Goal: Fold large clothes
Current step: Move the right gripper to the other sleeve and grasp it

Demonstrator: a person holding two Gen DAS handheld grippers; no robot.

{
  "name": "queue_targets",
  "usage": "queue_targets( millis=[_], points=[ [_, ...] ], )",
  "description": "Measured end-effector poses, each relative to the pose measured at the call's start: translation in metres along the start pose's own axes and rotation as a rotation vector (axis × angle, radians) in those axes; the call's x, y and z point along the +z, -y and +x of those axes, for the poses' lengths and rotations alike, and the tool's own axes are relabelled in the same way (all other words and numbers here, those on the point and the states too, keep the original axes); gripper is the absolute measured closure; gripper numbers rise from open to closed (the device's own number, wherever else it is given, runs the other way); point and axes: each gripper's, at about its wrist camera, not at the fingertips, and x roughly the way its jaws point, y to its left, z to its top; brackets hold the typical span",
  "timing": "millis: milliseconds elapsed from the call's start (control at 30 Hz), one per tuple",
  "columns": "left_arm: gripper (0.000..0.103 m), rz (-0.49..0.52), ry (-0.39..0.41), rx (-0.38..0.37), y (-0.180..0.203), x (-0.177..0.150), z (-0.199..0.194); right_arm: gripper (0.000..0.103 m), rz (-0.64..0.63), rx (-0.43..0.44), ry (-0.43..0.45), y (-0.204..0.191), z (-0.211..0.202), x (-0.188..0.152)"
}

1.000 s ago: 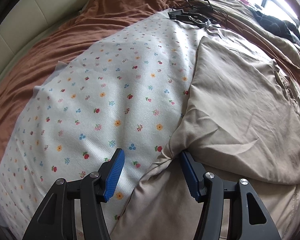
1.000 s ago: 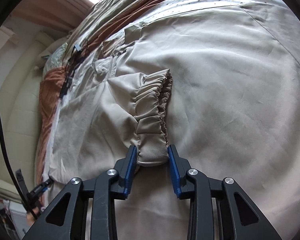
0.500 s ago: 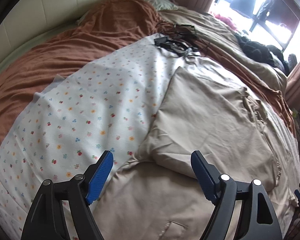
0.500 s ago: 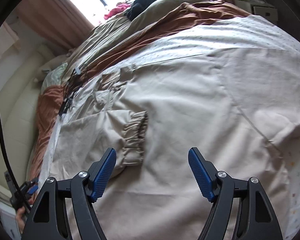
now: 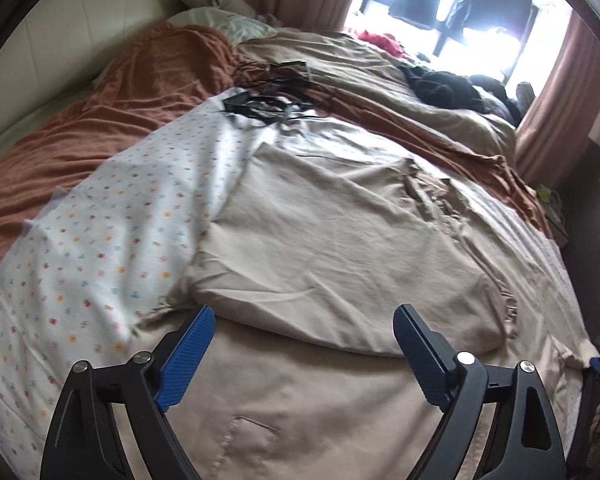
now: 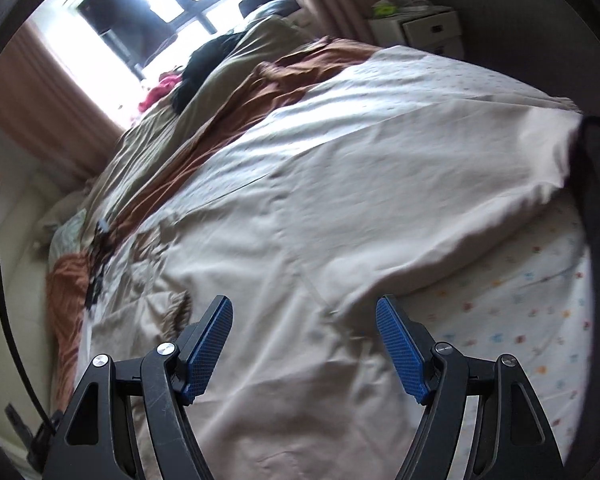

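A large beige jacket [image 5: 332, 240] lies spread on the bed, one sleeve folded across its body, the gathered cuff [image 5: 504, 312] at the right. In the right wrist view the same jacket [image 6: 292, 248] fills the middle, its cuff [image 6: 180, 308] left of the fingers. My left gripper [image 5: 304, 318] hovers above the jacket's lower part, jaws still opening, nothing between them. Above the jacket's right side my right gripper [image 6: 304, 308] stands open and empty.
A white flower-print sheet [image 5: 100, 232] lies under the jacket, over a rust-brown blanket [image 5: 112, 120]. Black cables and a device [image 5: 268, 96] sit at the jacket's far end. Dark clothes [image 5: 444, 84] are piled near the window. A nightstand [image 6: 424, 28] stands beyond the bed.
The left gripper let go of the sleeve fold and the right let go of the cuff. Both opened, rose and pulled back; the right one swung to the right.
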Motion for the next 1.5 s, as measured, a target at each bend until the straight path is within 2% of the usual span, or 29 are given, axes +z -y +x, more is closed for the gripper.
queue_targets(
  millis=[233, 300, 367, 433, 567, 833, 1100, 1200, 1233, 1300, 1433, 1500],
  points=[
    [0.007, 0.022, 0.013, -0.075, 0.030, -0.007, 0.004, 0.030, 0.143, -0.130, 0.089, 0.072, -0.017, 0.018],
    [0.007, 0.024, 0.017, -0.091, 0.035, -0.009, 0.007, 0.035, 0.175, -0.141, 0.104, 0.089, -0.018, 0.020],
    [0.007, 0.023, 0.015, -0.098, 0.039, -0.009, 0.009, 0.047, 0.208, -0.154, 0.108, 0.103, -0.015, 0.022],
    [0.007, 0.025, 0.010, -0.105, 0.043, -0.010, 0.012, 0.054, 0.230, -0.174, 0.114, 0.116, -0.010, 0.024],
    [0.007, 0.045, 0.002, -0.087, 0.048, -0.013, 0.019, 0.064, 0.256, -0.207, 0.125, 0.131, 0.001, 0.028],
    [0.007, 0.084, -0.006, -0.049, 0.053, -0.017, 0.029, 0.066, 0.309, -0.240, 0.115, 0.156, 0.029, 0.038],
    [0.007, 0.113, -0.025, -0.030, 0.057, -0.021, 0.038, 0.072, 0.317, -0.246, 0.121, 0.167, 0.047, 0.047],
    [0.007, 0.125, -0.035, -0.028, 0.060, -0.023, 0.041, 0.090, 0.305, -0.260, 0.126, 0.167, 0.048, 0.049],
    [0.007, 0.128, -0.037, -0.027, 0.061, -0.023, 0.042, 0.094, 0.308, -0.240, 0.131, 0.167, 0.046, 0.049],
    [0.007, 0.134, -0.038, -0.023, 0.062, -0.023, 0.041, 0.097, 0.301, -0.213, 0.159, 0.162, 0.039, 0.052],
    [0.007, 0.135, -0.025, -0.021, 0.061, -0.022, 0.037, 0.098, 0.195, -0.151, 0.284, 0.125, 0.000, 0.063],
    [0.007, 0.131, -0.020, -0.024, 0.060, -0.020, 0.034, 0.098, 0.161, -0.098, 0.316, 0.107, -0.015, 0.066]
  ],
)
